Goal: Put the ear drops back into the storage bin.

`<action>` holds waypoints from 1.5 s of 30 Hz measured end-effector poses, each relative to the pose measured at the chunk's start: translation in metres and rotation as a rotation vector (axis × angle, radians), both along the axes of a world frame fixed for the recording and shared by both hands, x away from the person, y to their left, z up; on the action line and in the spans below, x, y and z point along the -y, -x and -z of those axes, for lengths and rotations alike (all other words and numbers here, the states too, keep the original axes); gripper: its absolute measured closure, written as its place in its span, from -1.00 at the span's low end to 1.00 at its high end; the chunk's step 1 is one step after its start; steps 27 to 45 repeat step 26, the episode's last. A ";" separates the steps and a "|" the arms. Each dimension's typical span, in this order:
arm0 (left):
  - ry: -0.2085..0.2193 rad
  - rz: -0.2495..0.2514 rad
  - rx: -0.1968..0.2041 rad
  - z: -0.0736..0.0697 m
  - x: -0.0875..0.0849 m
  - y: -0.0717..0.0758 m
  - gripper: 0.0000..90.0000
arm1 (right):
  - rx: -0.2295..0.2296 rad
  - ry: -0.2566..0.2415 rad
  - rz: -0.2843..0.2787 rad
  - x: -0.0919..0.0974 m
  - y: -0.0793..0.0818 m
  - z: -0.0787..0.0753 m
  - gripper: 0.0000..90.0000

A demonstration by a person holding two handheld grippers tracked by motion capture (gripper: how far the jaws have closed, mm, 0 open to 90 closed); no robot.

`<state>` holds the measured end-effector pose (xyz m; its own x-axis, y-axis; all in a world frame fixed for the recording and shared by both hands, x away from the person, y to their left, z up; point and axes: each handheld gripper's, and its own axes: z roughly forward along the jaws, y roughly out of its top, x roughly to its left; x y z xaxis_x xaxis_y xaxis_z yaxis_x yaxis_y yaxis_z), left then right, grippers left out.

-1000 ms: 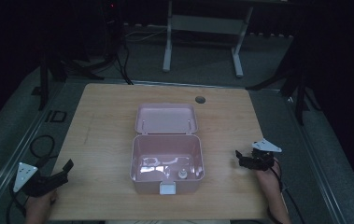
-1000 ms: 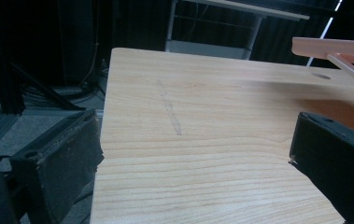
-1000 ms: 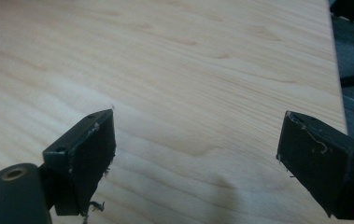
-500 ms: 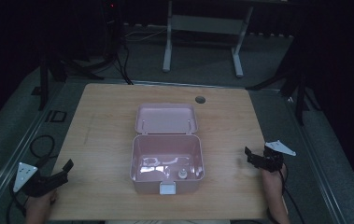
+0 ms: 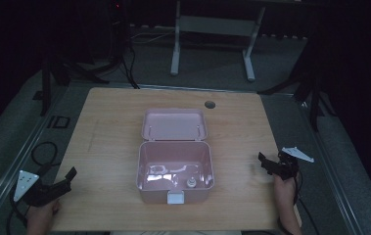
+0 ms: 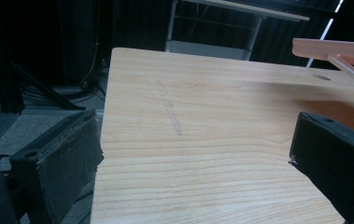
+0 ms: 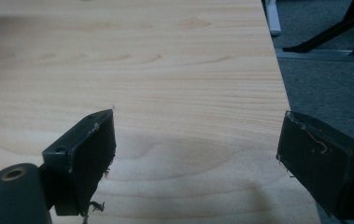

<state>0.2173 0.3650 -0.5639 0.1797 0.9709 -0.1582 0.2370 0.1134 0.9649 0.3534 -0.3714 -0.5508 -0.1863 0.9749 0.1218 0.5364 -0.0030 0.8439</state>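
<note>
1. Since the earlier frame, the right gripper point(image 5: 269, 164) has drawn back toward the table's point(image 5: 109, 137) right edge; the left gripper point(image 5: 63, 180) has held at the near left corner.
2. High view: the pink box point(image 5: 175, 171) sits mid-table, lid flat behind it, a small item point(image 5: 191, 184) inside; both grippers rest well apart from it.
3. Left gripper view: jaws spread over bare wood; the box's edge point(image 6: 333, 49) lies far right.
4. Right gripper view: jaws spread, empty; to reach well, I judge, approach the box squarely.

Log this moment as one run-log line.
pink box: lid open, mid-table | left tongs: open, empty, near-left edge | right tongs: open, empty, right of box
</note>
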 end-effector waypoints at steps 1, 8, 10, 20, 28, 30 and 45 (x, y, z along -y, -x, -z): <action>-0.001 0.000 0.000 0.000 0.000 0.000 -0.94 | 0.006 -0.009 0.006 0.001 0.000 0.000 -0.75; -0.002 -0.002 0.000 0.000 0.000 0.000 -0.94 | -0.003 -0.045 0.045 0.006 0.000 0.000 -0.75; -0.001 -0.004 0.002 0.000 0.000 0.000 -0.94 | -0.004 -0.037 0.054 0.005 -0.001 0.001 -0.75; 0.001 -0.008 0.002 0.000 0.000 0.000 -0.94 | -0.014 -0.007 0.087 0.004 -0.003 0.001 -0.75; 0.001 -0.008 0.002 0.000 0.000 0.000 -0.94 | -0.026 -0.002 0.095 0.004 -0.004 0.002 -0.75; 0.001 -0.008 0.002 0.000 0.000 0.000 -0.94 | -0.026 -0.002 0.095 0.004 -0.004 0.002 -0.75; 0.001 -0.008 0.002 0.000 0.000 0.000 -0.94 | -0.026 -0.002 0.095 0.004 -0.004 0.002 -0.75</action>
